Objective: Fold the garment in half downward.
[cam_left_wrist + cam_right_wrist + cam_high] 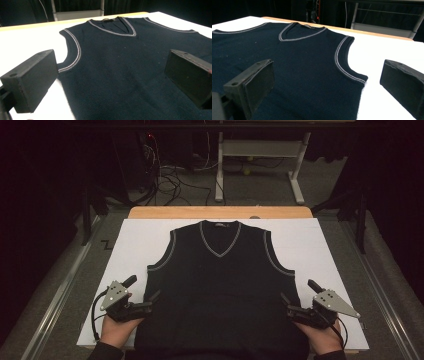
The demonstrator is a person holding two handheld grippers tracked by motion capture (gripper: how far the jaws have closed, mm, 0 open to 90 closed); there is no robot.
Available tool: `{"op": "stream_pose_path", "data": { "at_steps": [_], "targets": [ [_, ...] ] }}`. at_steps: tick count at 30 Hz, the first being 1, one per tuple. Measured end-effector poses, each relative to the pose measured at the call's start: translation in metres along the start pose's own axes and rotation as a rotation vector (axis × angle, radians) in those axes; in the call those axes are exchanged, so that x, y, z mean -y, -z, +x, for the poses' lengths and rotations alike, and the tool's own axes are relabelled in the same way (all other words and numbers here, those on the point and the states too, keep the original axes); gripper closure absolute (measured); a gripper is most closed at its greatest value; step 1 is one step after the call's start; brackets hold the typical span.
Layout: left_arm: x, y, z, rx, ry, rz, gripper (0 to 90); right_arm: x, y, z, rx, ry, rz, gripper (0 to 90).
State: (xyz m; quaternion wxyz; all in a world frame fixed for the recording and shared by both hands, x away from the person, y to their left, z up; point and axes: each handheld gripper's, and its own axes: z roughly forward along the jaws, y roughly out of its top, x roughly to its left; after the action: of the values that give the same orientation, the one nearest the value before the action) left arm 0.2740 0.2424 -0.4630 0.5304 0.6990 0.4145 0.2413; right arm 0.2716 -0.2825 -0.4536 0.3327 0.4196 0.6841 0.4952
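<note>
Both grippers, left gripper [148, 301] and right gripper [289, 304], wait wide open beside the flat vest [220, 285], so folding has not started yet.

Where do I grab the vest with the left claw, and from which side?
Take the vest at its left side edge, just below the armhole, coming in from the left over the white board. The left claw is open and already straddles that edge. The vest lies flat, so a jaw probably has to slip under the edge.
</note>
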Motion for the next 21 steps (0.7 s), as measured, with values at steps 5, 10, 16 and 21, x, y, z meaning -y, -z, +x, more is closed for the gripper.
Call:
{"op": "stream_pose_path", "data": {
  "at_steps": [5, 10, 16, 21],
  "targets": [
    [-0.0004, -0.0005, 0.0006, 0.004, 0.007, 0.005, 0.0, -0.0008, -0.0018, -0.0004, 0.008, 0.001, 0.014, 0.1],
    [-0.0005, -0.0007, 0.0017, 0.001, 0.017, 0.003, 0.0, -0.0006, -0.0033, -0.0029, 0.014, -0.001, 0.041, 0.1],
    [-0.0012, -0.0027, 0.0009, 0.013, 0.029, 0.005, 0.0, 0.0006, -0.0057, -0.0040, 0.020, 0.002, 0.079, 0.1],
    [-0.0023, -0.0070, 0.0014, 0.004, 0.027, 0.018, 0.0, 0.0028, -0.0092, -0.0060, 0.024, 0.000, 0.121, 0.1]
  ]
}}
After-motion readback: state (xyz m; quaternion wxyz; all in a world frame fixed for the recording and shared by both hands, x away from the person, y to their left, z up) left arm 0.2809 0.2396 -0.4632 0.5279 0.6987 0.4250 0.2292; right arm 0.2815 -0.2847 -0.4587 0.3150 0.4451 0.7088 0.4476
